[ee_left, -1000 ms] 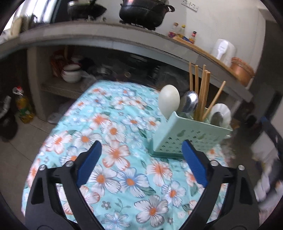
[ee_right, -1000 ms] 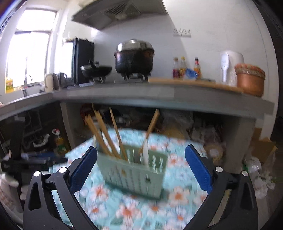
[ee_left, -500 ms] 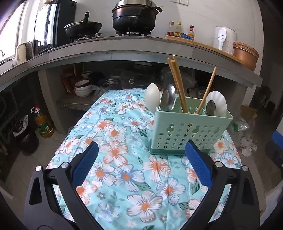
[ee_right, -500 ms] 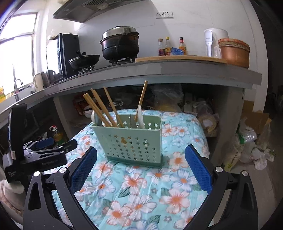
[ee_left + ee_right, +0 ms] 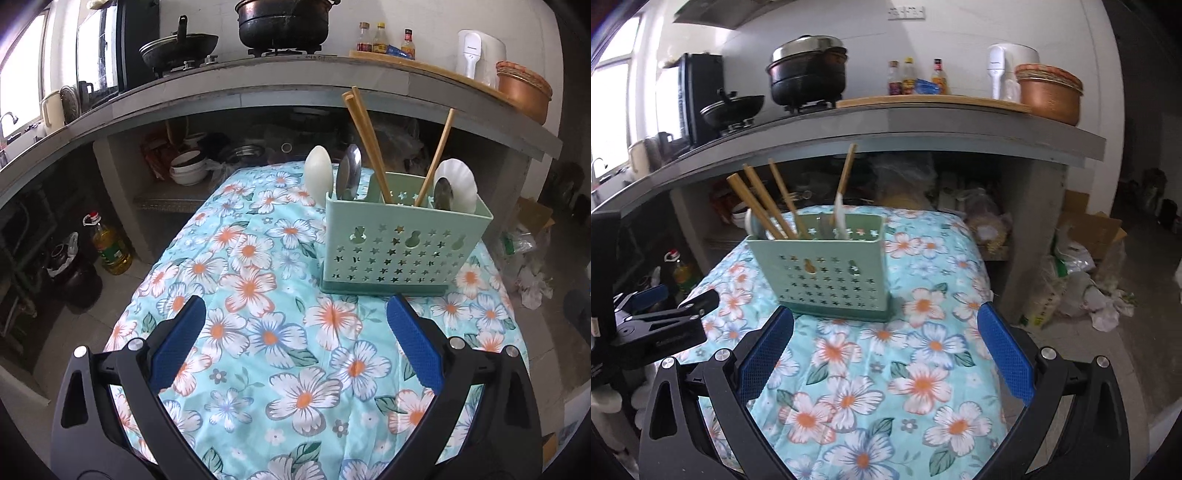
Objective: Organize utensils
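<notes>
We see both hand-held grippers empty, jaws spread wide, nothing between the blue pads. Left hand-held gripper (image 5: 295, 343) hangs over the flowered cloth (image 5: 258, 332), near edge of the counter, well short of the utensil holder (image 5: 402, 247). Right hand-held gripper (image 5: 886, 347) is over the same cloth, pointed at the holder from its other side, close to its base but not touching. In the right wrist view we also catch the left hand-held gripper at the left edge, off the side of the cloth. The holder is a pale green perforated caddy with star cutouts, standing upright on the cloth toward the far end of the counter. Contents, from the left wrist view: white spoon (image 5: 318, 173) and metal spoon (image 5: 349, 171) in the left compartment, bowls up; a pair of wooden chopsticks (image 5: 365, 140) leaning left in the middle; a single chopstick (image 5: 436, 155) leaning right; a white scalloped ladle (image 5: 458, 184) with another metal spoon (image 5: 441, 194) in front of it at the right end. Exact compartment for the single chopstick we can't tell. Behind it runs a concrete shelf (image 5: 295, 88) carrying a black pot (image 5: 282, 22), a wok (image 5: 179, 46), sauce bottles (image 5: 380, 37), a white kettle (image 5: 476, 55) and a copper-coloured bowl (image 5: 524, 88). An oil bottle (image 5: 109, 247) stands on the floor at left.
</notes>
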Available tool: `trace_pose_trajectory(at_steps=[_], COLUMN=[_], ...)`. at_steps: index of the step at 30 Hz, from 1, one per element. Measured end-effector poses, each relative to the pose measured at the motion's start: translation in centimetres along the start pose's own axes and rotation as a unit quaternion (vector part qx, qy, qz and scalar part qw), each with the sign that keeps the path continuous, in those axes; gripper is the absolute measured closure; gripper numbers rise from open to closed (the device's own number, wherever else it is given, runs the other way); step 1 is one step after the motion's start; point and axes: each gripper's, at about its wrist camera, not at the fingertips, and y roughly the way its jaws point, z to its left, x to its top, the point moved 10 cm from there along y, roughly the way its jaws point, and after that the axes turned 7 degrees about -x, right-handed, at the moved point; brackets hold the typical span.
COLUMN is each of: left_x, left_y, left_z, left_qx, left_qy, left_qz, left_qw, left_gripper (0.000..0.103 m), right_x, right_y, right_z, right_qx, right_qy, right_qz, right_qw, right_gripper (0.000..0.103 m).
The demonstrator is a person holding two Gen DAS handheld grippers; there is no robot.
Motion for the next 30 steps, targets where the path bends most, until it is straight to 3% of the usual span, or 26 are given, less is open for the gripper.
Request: trace_pose_trajectory(at_steps=[19, 30], left_x=[0.8, 1.0], left_y=[-1.3, -2.1], left_z=[2.2, 4.6], left_qx=[0.038, 0.065], left_qy=[-0.010, -0.020], left_qz=[-0.025, -0.031], left_qw=[0.9989, 0.9972], left_gripper=[0.008, 0.008], right_x=[0.3, 0.5], right_y=[0.4, 0.3], right_z=[-3.7, -4.6], right_qx=[-0.053, -0.063], right_qy=[0.024, 0.028], right_qz=[0.008, 0.008], right_qw=[0.998, 0.998], right_gripper=[0.006, 0.006])
